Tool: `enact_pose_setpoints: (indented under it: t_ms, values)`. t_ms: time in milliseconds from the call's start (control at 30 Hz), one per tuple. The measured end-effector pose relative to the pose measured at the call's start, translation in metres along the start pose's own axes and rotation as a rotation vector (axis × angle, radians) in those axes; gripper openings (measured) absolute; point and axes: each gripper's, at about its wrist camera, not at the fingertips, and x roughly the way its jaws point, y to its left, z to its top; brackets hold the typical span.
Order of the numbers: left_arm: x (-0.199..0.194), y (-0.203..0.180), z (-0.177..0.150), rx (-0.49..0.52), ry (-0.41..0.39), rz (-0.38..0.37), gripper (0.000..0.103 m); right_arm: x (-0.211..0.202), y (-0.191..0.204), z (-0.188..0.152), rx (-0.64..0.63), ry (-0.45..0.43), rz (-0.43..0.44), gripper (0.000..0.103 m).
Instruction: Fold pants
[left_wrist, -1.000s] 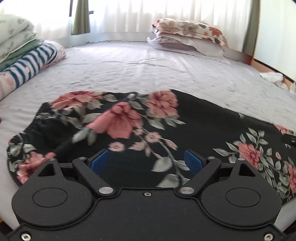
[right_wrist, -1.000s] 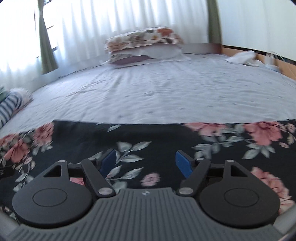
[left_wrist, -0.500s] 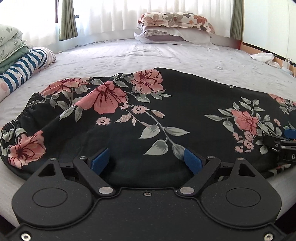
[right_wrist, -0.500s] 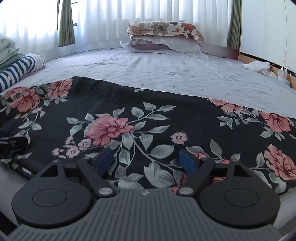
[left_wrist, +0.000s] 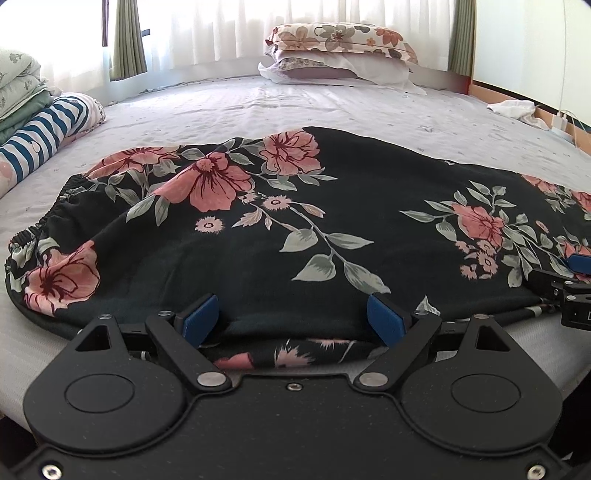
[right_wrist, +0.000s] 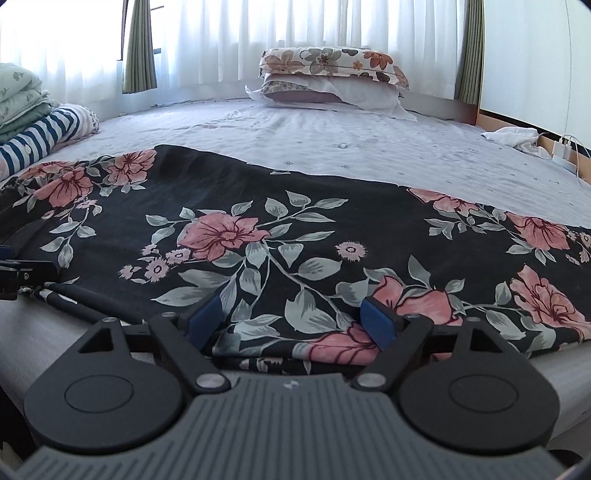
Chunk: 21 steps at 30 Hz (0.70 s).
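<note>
Black pants (left_wrist: 332, 221) with pink flowers lie flat across the near part of the bed, the elastic waistband (left_wrist: 40, 225) at the left end. My left gripper (left_wrist: 293, 314) is low at the pants' near edge, open wide, its blue pads (left_wrist: 201, 314) standing apart over the fabric edge without pressing it. Further right along the same edge, on the leg part of the pants (right_wrist: 258, 229), my right gripper (right_wrist: 291, 317) is also open wide. Each gripper shows at the rim of the other's view: the right gripper (left_wrist: 569, 291), the left gripper (right_wrist: 18, 277).
Two stacked pillows (left_wrist: 340, 51) lie at the far end of the pale sheet (left_wrist: 258, 107). Folded bedding and a blue-striped garment (left_wrist: 40, 133) are at the left. A white cloth (right_wrist: 513, 136) and a charger lie by the wooden bed frame at the right.
Both grippers have come down and back to the pants' near edge, so the fabric edge now lies between each pair of jaws. The tilted views have levelled out.
</note>
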Motion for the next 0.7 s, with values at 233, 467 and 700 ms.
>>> enact_pose_setpoints:
  t_ms: [233,467,700]
  values:
    - [-0.014,0.003,-0.001,0.009,0.014,-0.011,0.087,-0.012,-0.004,0.002,-0.033,0.049,0.023,0.090]
    - [-0.027,-0.009,0.022,0.042,-0.085,-0.037,0.082,-0.013,-0.003,0.005,-0.052,0.105,0.023,0.091]
    - [0.023,-0.025,0.039,-0.035,0.070,-0.007,0.058,-0.017,-0.006,0.017,-0.042,0.187,0.045,0.091]
